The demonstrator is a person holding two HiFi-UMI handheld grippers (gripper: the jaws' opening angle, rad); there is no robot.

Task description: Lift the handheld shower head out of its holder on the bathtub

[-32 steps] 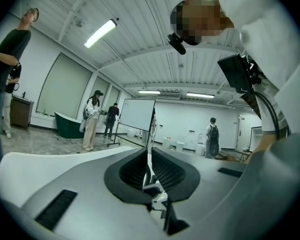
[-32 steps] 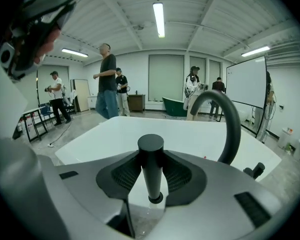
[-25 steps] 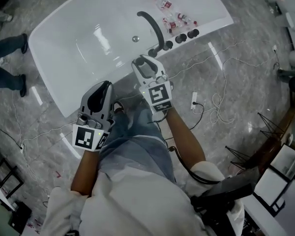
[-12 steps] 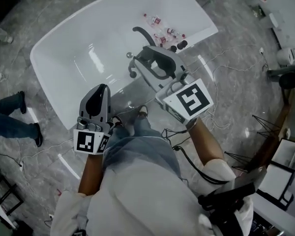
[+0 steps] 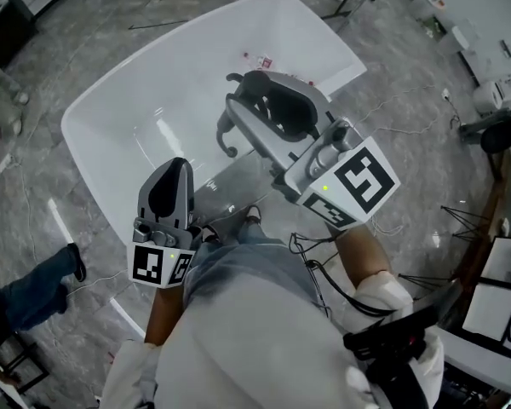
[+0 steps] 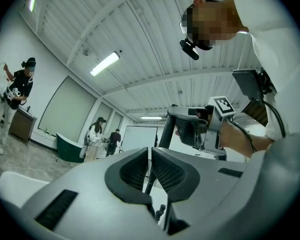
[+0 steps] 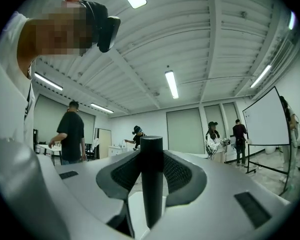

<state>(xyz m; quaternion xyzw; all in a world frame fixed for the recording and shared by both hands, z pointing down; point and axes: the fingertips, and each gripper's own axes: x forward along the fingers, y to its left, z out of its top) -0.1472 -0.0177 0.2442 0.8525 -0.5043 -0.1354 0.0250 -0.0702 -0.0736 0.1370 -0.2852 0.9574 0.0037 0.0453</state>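
Observation:
The black wand of the shower head (image 7: pixel 151 184) stands upright between the pads of my right gripper (image 7: pixel 151 170), which is shut on it. In the head view that gripper (image 5: pixel 238 109) is held high over the white bathtub (image 5: pixel 145 92), and the black shower head (image 5: pixel 223 130) shows as a dark bar across its fingertips. The left gripper view shows the shower head (image 6: pixel 166 131) in the right gripper (image 6: pixel 177 119). My left gripper (image 5: pixel 172 170) hangs lower, near the tub's near rim. Its jaws (image 6: pixel 150 170) are shut with nothing between them.
Small bottles (image 5: pixel 264 60) lie on the tub's far rim. Cables (image 5: pixel 409 126) trail over the marble floor at right, next to a wire rack (image 5: pixel 473 220). A bystander's legs (image 5: pixel 34 296) are at lower left. Other people (image 7: pixel 72 134) stand about the room.
Both grippers have risen. The right one has come up much closer to the head camera with the shower head in it, and now hides the black faucet and knobs on the tub's rim.

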